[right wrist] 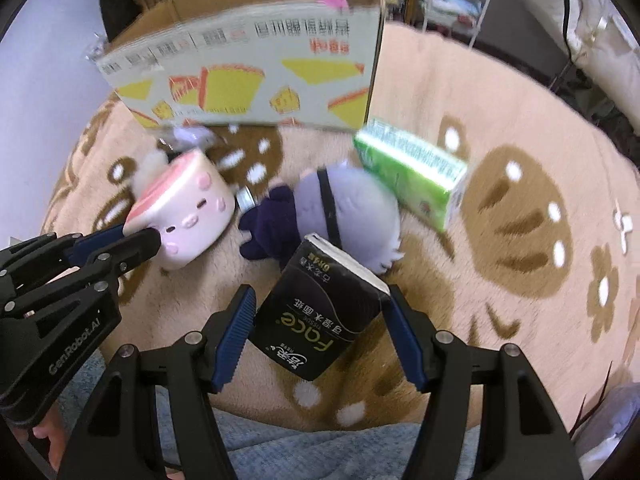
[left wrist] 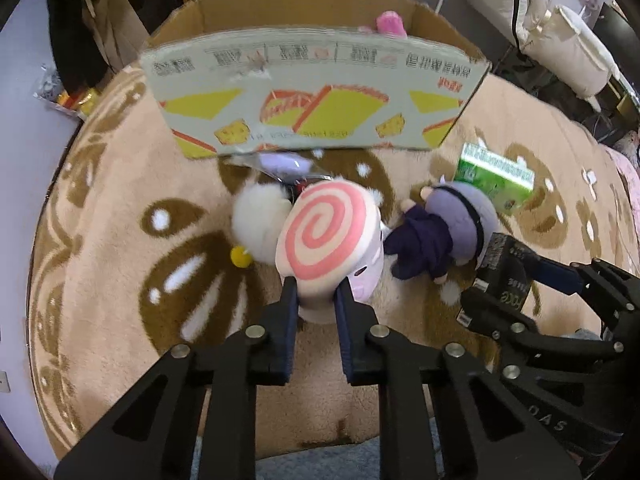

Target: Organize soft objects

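Note:
My left gripper (left wrist: 316, 300) is shut on a pink swirl-roll plush (left wrist: 328, 236), which also shows in the right wrist view (right wrist: 188, 208). My right gripper (right wrist: 320, 320) is shut on a black tissue pack (right wrist: 320, 312), held just above the rug; it also shows in the left wrist view (left wrist: 500, 276). A purple-haired doll (right wrist: 320, 208) lies between them on the rug. A white fluffy plush (left wrist: 260, 220) lies behind the roll. A green tissue pack (right wrist: 412, 172) lies right of the doll. An open cardboard box (left wrist: 312, 96) stands beyond, with a pink plush (left wrist: 390, 24) inside.
A beige and brown patterned rug (left wrist: 120, 240) covers the floor. A small clear-wrapped purple item (left wrist: 280, 164) lies by the box's base. Clothes and shelves (left wrist: 100, 20) stand at the back left, white bedding (left wrist: 576, 52) at the right. Blue fabric (right wrist: 280, 448) lies near me.

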`<act>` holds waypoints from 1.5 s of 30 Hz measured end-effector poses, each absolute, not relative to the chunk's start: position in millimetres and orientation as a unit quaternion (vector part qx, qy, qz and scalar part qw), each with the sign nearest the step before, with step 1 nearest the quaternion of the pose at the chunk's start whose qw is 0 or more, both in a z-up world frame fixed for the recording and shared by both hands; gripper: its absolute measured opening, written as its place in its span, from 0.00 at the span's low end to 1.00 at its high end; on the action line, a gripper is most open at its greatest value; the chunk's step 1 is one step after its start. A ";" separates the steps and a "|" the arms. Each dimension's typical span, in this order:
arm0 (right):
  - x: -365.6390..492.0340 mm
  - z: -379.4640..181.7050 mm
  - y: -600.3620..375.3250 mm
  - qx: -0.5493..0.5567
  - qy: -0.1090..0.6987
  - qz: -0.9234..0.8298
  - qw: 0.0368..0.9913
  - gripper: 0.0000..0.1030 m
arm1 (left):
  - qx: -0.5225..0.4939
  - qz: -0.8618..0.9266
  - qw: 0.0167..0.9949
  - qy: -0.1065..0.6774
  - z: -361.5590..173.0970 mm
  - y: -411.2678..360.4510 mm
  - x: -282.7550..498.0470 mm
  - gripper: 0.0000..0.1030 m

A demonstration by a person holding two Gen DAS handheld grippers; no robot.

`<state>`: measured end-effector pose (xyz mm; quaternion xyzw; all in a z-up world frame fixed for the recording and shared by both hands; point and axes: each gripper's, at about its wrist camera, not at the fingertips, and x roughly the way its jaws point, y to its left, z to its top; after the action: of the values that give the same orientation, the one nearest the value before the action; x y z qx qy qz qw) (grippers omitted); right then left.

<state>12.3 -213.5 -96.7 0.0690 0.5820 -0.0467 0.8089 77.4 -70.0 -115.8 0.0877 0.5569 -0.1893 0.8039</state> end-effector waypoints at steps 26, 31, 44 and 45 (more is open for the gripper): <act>19.0 -15.1 -205.0 0.037 0.343 -0.028 0.938 0.66 | 0.061 -0.117 0.938 0.321 -9.0 -34.4 40.0 0.16; 33.7 2.7 -206.4 0.027 0.311 -0.024 0.950 0.66 | 0.081 -0.105 0.952 0.276 5.1 -37.3 41.3 0.16; 81.7 35.5 -214.6 -0.014 0.247 -0.037 0.968 0.65 | 0.094 -0.126 0.956 0.249 12.5 -59.0 88.3 0.16; 86.4 39.4 -218.8 -0.013 0.242 -0.035 0.969 0.65 | 0.095 -0.126 0.956 0.246 14.3 -60.9 92.2 0.16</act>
<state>86.4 -218.8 39.4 -0.0128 0.2424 -0.0350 0.9695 92.2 -60.9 14.3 0.0950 0.2461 -0.1262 0.9563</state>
